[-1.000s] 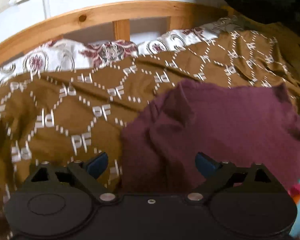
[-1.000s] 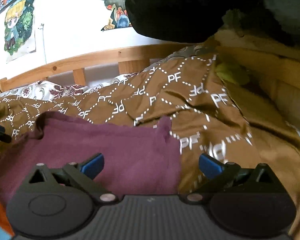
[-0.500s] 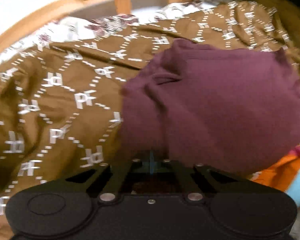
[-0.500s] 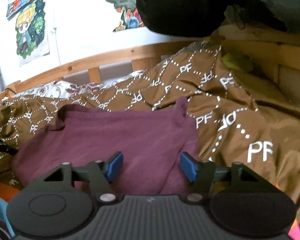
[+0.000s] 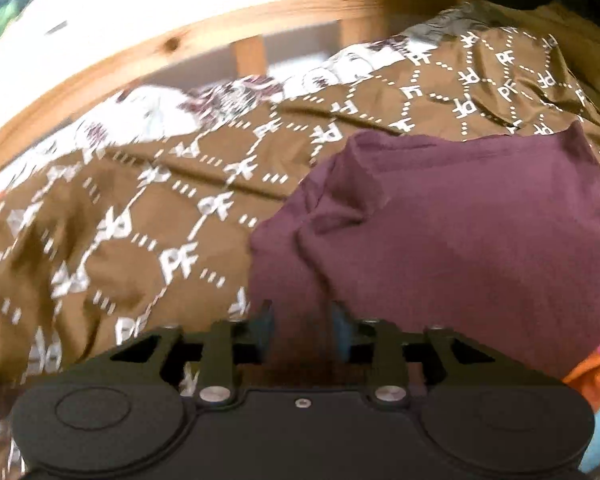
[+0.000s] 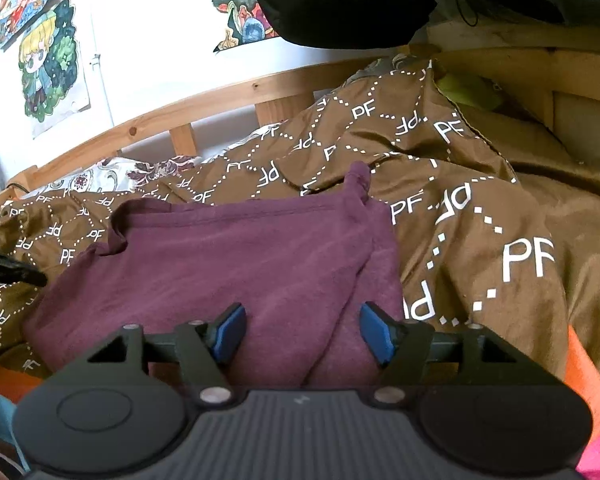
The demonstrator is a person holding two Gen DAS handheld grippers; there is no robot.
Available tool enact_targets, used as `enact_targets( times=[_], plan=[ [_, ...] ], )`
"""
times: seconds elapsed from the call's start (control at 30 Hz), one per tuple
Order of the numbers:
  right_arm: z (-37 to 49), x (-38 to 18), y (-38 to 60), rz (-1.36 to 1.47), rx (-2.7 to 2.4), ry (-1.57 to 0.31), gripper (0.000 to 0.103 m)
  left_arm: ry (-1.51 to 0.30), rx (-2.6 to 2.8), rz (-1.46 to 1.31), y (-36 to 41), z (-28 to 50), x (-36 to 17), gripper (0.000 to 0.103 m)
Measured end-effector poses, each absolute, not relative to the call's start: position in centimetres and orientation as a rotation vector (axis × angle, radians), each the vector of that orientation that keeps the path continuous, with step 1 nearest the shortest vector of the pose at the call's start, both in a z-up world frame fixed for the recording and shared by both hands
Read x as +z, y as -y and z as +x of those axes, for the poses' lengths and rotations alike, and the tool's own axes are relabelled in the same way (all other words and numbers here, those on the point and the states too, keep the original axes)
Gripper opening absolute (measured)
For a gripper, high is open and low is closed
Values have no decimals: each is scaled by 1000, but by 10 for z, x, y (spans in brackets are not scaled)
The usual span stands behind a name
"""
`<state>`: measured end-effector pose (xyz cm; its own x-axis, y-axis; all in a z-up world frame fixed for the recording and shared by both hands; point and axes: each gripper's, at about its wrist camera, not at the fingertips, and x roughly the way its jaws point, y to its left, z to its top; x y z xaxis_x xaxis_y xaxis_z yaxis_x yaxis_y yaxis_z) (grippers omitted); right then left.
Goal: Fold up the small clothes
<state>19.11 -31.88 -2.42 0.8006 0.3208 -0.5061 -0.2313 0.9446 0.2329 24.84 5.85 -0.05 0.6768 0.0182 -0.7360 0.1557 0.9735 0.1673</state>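
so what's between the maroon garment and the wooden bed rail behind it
In both wrist views, only the brown PF-printed cover and a strip of floral sheet lie between the maroon garment and the wooden rail.

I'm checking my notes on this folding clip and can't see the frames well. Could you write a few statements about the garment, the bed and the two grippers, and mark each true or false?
1. The garment being folded is maroon. True.
2. It lies on a bare wooden table. False: it lies on a brown bedspread printed with white "PF" letters.
3. A wooden bed rail runs behind the bedding. True.
4. The right gripper hangs over the bedspread, clear of the garment. False: maroon cloth lies between its blue fingers, and its jaws are opening.
5. The left gripper has maroon cloth between its fingers. True; its jaws are opening too.
6. The wall is bare. False: cartoon posters hang on it.
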Motion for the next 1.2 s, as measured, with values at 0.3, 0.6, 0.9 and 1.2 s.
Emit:
enact_targets(
  times=[0.3,0.6,0.9,1.2],
  plan=[
    [194,-33,321,174,321,-573,80,-761,-69,483,-14,307,-28,45],
    [191,-35,324,197,324,-548,83,-710,122,189,-55,337,-16,9],
    [192,-35,331,257,277,-539,62,-754,198,93,-85,326,-17,24],
    [197,-36,339,331,260,-571,6,-761,67,3,-73,251,-19,62]
  ],
)
